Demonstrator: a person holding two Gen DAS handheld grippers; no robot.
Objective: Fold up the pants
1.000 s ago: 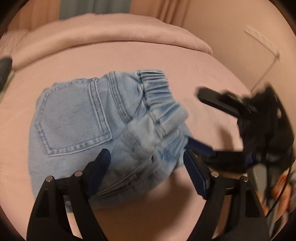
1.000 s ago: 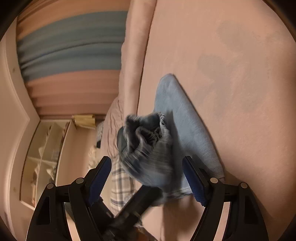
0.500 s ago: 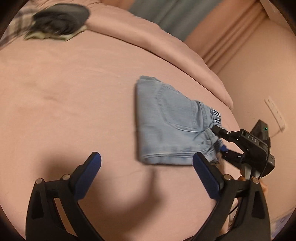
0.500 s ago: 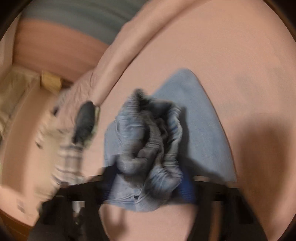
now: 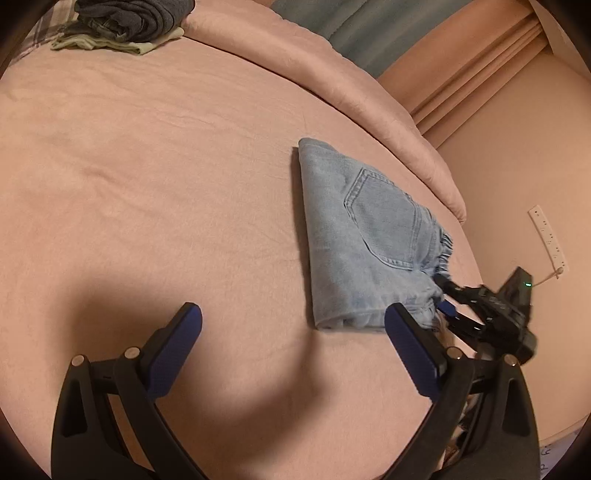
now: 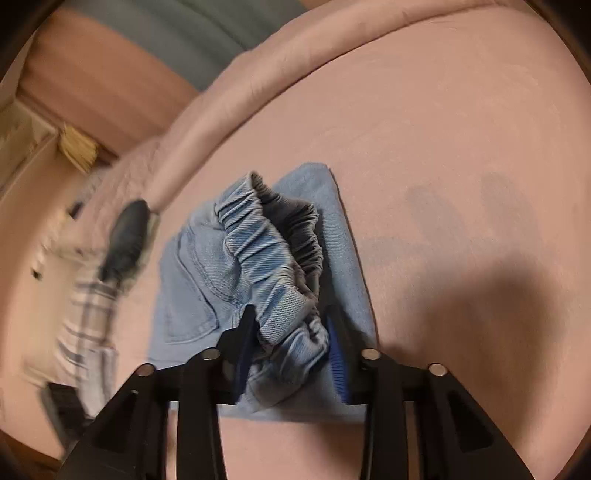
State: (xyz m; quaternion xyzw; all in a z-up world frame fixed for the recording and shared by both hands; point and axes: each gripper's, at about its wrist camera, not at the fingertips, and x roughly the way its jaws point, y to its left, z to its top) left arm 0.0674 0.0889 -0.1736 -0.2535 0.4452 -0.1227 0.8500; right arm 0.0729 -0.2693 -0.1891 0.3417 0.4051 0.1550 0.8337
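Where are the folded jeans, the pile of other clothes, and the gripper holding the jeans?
folded jeans (image 5: 373,229), left wrist view, on the back pocket.
pile of clothes (image 5: 129,22), left wrist view, on the dark top garment.
right gripper (image 6: 291,339), right wrist view, between its fingertips, clamped on the elastic waistband.

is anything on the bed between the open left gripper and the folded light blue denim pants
Nothing visible: only bare pink bedsheet lies between the left gripper and the folded light blue denim pants. The right gripper grips their waistband.

Pants (image 5: 364,236): light-blue denim, folded into a compact wedge, back pocket up, elastic waistband bunched; flat on pink bedding, right of centre in the left-wrist view.
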